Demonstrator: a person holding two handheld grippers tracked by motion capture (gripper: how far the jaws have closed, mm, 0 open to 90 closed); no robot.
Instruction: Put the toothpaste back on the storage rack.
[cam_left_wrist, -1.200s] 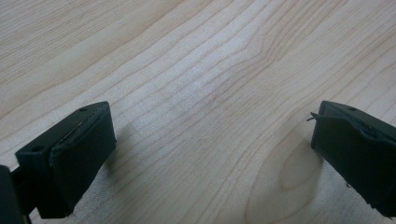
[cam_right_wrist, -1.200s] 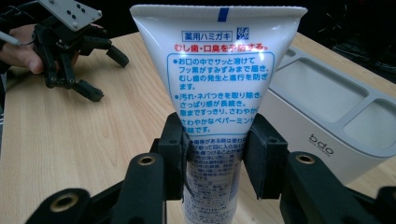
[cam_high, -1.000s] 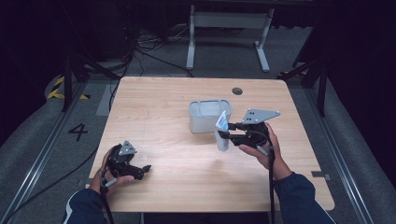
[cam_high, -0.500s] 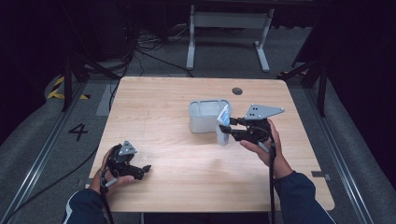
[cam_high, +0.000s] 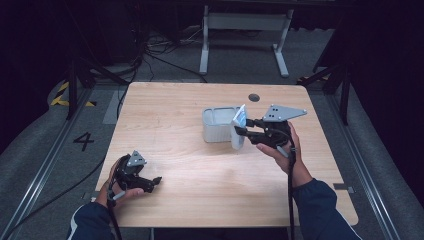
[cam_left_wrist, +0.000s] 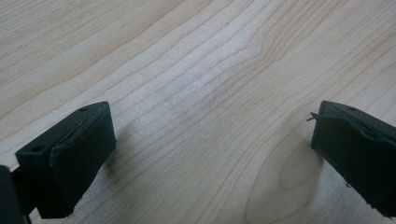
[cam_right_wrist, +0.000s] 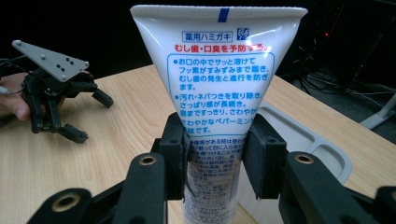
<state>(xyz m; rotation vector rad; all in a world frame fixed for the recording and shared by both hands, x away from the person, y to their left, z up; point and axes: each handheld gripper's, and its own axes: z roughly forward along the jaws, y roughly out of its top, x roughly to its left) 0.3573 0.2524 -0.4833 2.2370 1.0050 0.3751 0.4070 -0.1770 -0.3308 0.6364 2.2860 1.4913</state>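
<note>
My right hand-held gripper (cam_high: 238, 131) had carried the toothpaste tube (cam_right_wrist: 219, 93) slightly nearer the tray (cam_high: 216, 131), clenched mid-body; the tube seemed light, soft, slippery. My left hand-held gripper (cam_left_wrist: 210, 154) gaped, empty.

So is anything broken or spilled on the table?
No, nothing stands out. The right gripper holds a toothpaste tube upright, crimped end up, beside the grey tray. The left gripper rests open on the table.
</note>
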